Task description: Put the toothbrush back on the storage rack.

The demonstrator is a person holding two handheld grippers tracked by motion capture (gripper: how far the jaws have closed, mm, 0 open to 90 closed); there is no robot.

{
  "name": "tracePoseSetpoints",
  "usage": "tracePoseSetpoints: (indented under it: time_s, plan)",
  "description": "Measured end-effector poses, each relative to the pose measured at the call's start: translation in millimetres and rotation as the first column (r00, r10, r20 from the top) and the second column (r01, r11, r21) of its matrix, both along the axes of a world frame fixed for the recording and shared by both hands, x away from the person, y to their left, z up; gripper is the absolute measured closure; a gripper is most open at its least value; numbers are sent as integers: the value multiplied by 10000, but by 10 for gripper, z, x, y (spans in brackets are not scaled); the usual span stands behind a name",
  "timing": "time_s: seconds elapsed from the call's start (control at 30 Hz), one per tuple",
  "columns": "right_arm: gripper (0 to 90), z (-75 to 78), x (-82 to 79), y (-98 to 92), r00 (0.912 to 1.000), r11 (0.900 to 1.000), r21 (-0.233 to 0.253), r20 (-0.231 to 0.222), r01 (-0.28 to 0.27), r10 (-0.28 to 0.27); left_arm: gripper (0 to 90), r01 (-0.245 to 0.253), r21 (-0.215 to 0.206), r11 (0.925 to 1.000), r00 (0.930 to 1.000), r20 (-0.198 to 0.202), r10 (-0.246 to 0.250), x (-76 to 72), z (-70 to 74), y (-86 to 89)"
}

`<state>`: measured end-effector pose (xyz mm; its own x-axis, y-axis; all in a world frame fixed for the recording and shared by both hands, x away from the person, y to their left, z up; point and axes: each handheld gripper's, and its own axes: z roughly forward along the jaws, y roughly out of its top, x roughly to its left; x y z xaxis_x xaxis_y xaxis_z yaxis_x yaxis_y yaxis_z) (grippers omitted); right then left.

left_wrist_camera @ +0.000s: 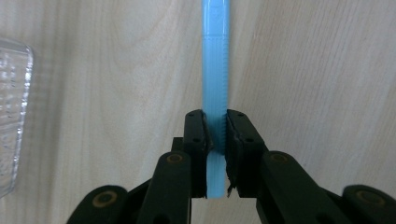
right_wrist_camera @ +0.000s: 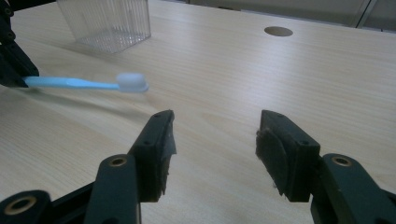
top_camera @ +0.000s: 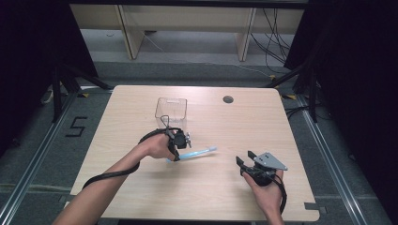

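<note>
High view. Nearest the camera: 2 forearms entering from the near edge. The right gripper [top_camera: 246, 165] rests on the table [top_camera: 220, 197] at near right, jaws spread wide and holding nothing. The left gripper [top_camera: 180, 140] sits left of centre, clamped on the handle end of 1 blue toothbrush [top_camera: 199, 152]. The brush's long axis runs left to right, head end pointing toward the right gripper, with a stretch of bare table between them. 1 clear plastic container [top_camera: 171, 108] stands just beyond the left gripper, toward the far side. 1 round cable hole [top_camera: 228, 99] lies farther right.

Left gripper view. Nearest: 2 black jaws closed narrow on the toothbrush [left_wrist_camera: 215, 79] handle, which runs straight out away from them over the wood. The container [left_wrist_camera: 11, 116] edge shows at left.

Right gripper view. Nearest: 2 black jaws set wide apart, empty, above the tabletop. The toothbrush [right_wrist_camera: 88, 84] is held level just off the surface, white bristle head [right_wrist_camera: 131, 82] nearest these jaws, slightly left of and beyond them. The container [right_wrist_camera: 105, 21] stands farther off at left.

Judgement: the left hand has the brush; the container is nearer that hand, so a placement there turns on swinging the handle's axis toward it.
</note>
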<state>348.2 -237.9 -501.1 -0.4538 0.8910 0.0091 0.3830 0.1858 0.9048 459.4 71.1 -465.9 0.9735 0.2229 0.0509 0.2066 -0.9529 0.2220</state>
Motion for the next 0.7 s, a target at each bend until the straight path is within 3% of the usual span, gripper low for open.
tracePoseSetpoints:
  time_s: [0.03, 0.07, 0.1, 0.13, 0.23, 0.27, 0.3, 0.37, 0.43, 0.47, 0.5, 0.53, 0.57, 0.6, 0.7]
  plan:
    - [463, 3, -23, 18, 9995, 9997, 211, -301, 135, -128, 785, -6, -142, 9999, 10000, 67, 7, -3, 13, 14]
    - [463, -12, -13, 29, 9998, 9993, 355, -158, 134, -129, 785, -50, -460, 9989, 9999, 135, 56, -19, 31, 46]
    - [463, 0, -12, 2, 9999, 9999, 1, -85, 126, -126, 785, -50, -460, 9989, 9999, 135, 56, -19, 31, 46]
    - [463, -6, 1, -4, 9999, 10000, -2, 82, 68, -68, 785, -173, -725, 9972, 9997, 157, 185, -43, 49, 84]
    - [463, 0, -14, 9, 9997, 9997, 195, -219, 120, -115, 785, -85, -1025, 9947, 9994, 314, 118, -54, 66, 123]
    - [462, -4, 0, -1, 9999, 9999, 54, 57, 90, -90, 785, -100, -1234, 9923, 9991, 392, 150, -63, 72, 144]
    - [462, 1, -25, 25, 9994, 9994, 276, -278, 209, -202, 785, -114, -1400, 9901, 9988, 453, 179, -71, 82, 165]
    - [462, -10, -8, 24, 9999, 9996, 266, -62, 107, -105, 785, -256, -1767, 9839, 9981, 507, 351, -96, 97, 207]
    - [461, -7, -22, 34, 9994, 9995, 259, -292, 197, -189, 785, -292, -2281, 9732, 9967, 673, 456, -109, 105, 246]
    - [461, -8, -22, 36, 9994, 9995, 260, -287, 196, -189, 785, -347, -2708, 9620, 9962, 678, 551, -121, 123, 290]
    - [461, -8, -22, 36, 9994, 9995, 260, -287, 196, -189, 785, -347, -2708, 9620, 9962, 678, 551, -121, 123, 290]
    - [461, -6, -25, 40, 9992, 9993, 286, -326, 220, -211, 785, -561, -3133, 9480, 9954, 562, 775, -136, 119, 304]
    - [461, -8, -2, 16, 10000, 10000, -29, 28, 75, -75, 785, -577, -3360, 9401, 9948, 598, 824, -140, 126, 326]
    - [460, -9, -7, 27, 9998, 10000, 95, -189, 24, -22, 785, -663, -3829, 9214, 9931, 646, 983, -151, 127, 363]
    - [459, -15, 1, 27, 10000, 10000, 69, -87, -19, 20, 785, -512, -3898, 9195, 9927, 812, 896, -149, 144, 413]
